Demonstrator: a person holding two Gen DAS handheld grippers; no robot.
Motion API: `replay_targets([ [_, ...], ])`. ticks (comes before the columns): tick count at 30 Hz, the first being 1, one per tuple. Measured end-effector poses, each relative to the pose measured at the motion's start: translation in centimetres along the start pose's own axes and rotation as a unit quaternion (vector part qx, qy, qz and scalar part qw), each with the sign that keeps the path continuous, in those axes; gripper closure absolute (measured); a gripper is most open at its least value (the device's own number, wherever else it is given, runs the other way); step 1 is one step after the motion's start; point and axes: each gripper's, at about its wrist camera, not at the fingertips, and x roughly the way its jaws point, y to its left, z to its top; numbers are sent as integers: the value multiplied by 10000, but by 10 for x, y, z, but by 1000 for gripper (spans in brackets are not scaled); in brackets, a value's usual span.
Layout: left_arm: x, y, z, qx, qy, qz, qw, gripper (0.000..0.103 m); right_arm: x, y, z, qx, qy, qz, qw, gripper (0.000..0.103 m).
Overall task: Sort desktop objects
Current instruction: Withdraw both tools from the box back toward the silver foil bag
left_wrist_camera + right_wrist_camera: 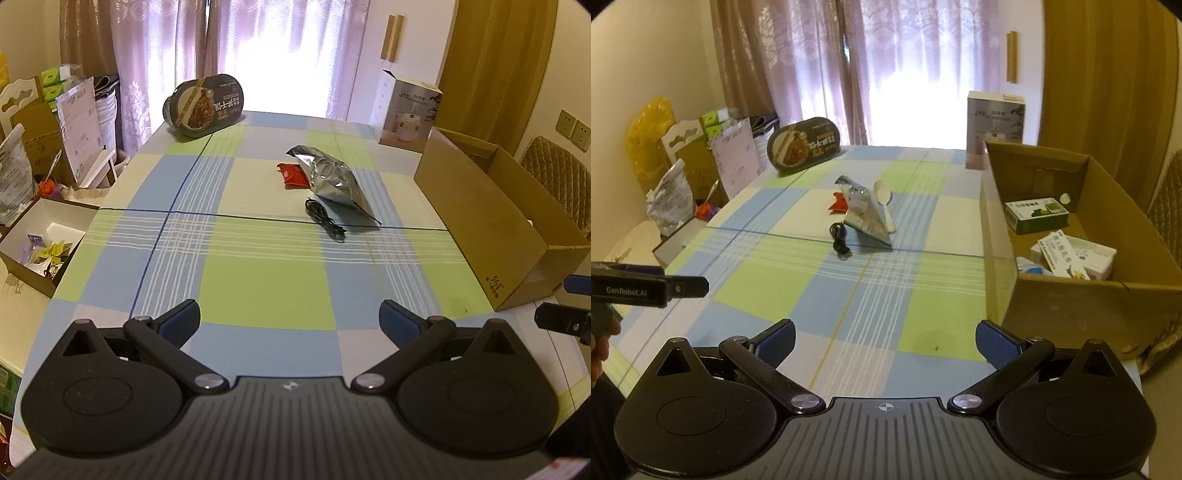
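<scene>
Both grippers, L & R: jaws wide apart, empty.

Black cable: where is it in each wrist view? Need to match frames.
Left wrist: black cable right of centre, just in front of the silver pouch.
Right wrist: black cable left of centre, at the pouch's near-left corner.
Shared landmark: cardboard box on the right.

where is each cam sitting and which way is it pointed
Left wrist: sits on the left gripper, facing down the checked table to the window; its open jaws show, the right gripper at the edge.
Right wrist: sits on the right gripper, facing likewise, seeing into the cardboard box; its open jaws and the left gripper show.
Shared: silver pouch, black cable, noodle bowl.
</scene>
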Motion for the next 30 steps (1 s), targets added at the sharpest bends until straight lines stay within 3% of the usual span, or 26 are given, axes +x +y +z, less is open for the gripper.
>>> replay_targets([
  [13,30,9,21,123,58,49,9999,2,51,14,27,-580,-43,111,9982,2],
  [25,91,8,52,373,189,22,9991,2,130,3,54,-953,20,-71,9954,3],
  [30,124,8,60,444,280,23,9986,2,167,1,60,-1318,133,-63,9912,17],
])
